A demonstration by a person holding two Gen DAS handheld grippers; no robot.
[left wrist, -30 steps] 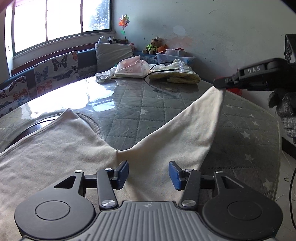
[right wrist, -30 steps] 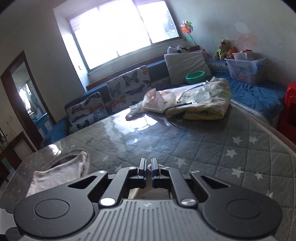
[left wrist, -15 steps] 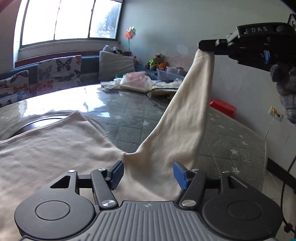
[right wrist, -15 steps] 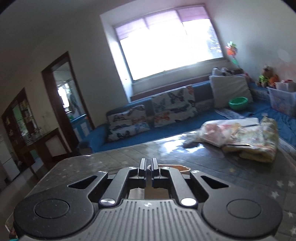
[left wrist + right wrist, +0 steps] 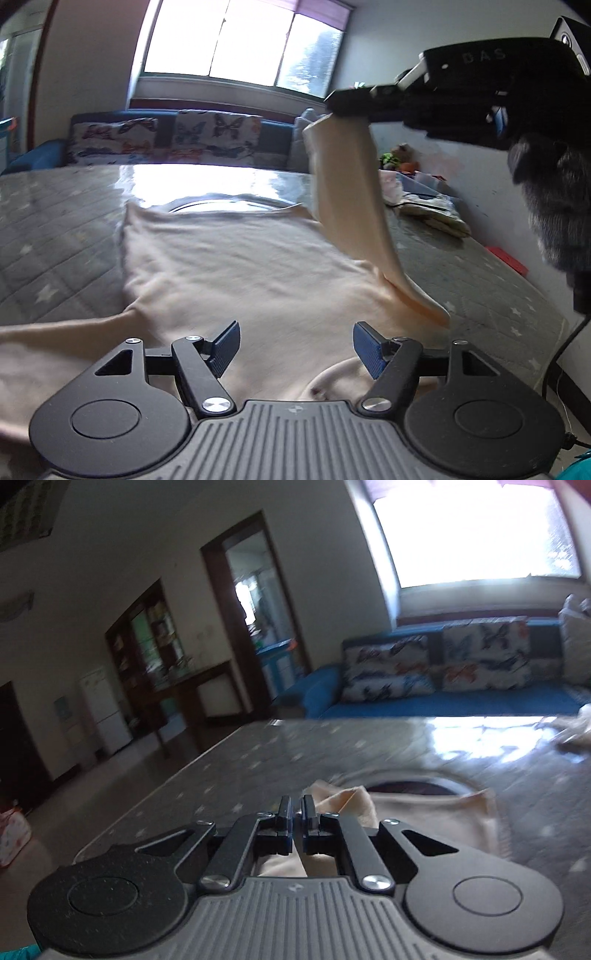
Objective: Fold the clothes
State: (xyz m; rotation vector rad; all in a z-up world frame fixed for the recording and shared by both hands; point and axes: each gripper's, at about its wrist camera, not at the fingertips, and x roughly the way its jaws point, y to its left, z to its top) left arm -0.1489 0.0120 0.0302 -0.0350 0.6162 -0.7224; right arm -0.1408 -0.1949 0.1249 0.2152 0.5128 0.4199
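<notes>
**A:** What is on the worktop (image 5: pixel 66 229), and where are the two grippers?

**B:** A cream long-sleeved top (image 5: pixel 236 273) lies spread flat on a grey quilted cover with white stars. The right gripper (image 5: pixel 334 103), held by a gloved hand (image 5: pixel 554 206), is clamped on the cuff of one sleeve (image 5: pixel 351 192) and holds it up above the shirt body. The left gripper (image 5: pixel 295 349) hovers low over the near part of the cloth. Its blue pads stand well apart, having just been opening, and nothing is pinched between them.

**B:** In the right wrist view the right gripper (image 5: pixel 297 812) has its pads pressed together with cream cloth between them.

**A:** Which way does the garment run?

**B:** Its long axis runs from the left gripper away toward the window (image 5: pixel 240 40). A straight edge lies at the far end and what looks like the neckline (partly hidden by the gripper body) at the near end. The other sleeve (image 5: pixel 62 336) trails out to the left. The lifted sleeve rises steeply from the shoulder, leaning toward the far end.

**A:** How should the fold be done well?

**B:** My judgement: carry the cuff across the chest and lay the sleeve flat over the body, keeping it lightly taut so it does not twist. The free gripper could press near the shoulder to keep the crease straight. Let go only once the cloth rests flat.
</notes>
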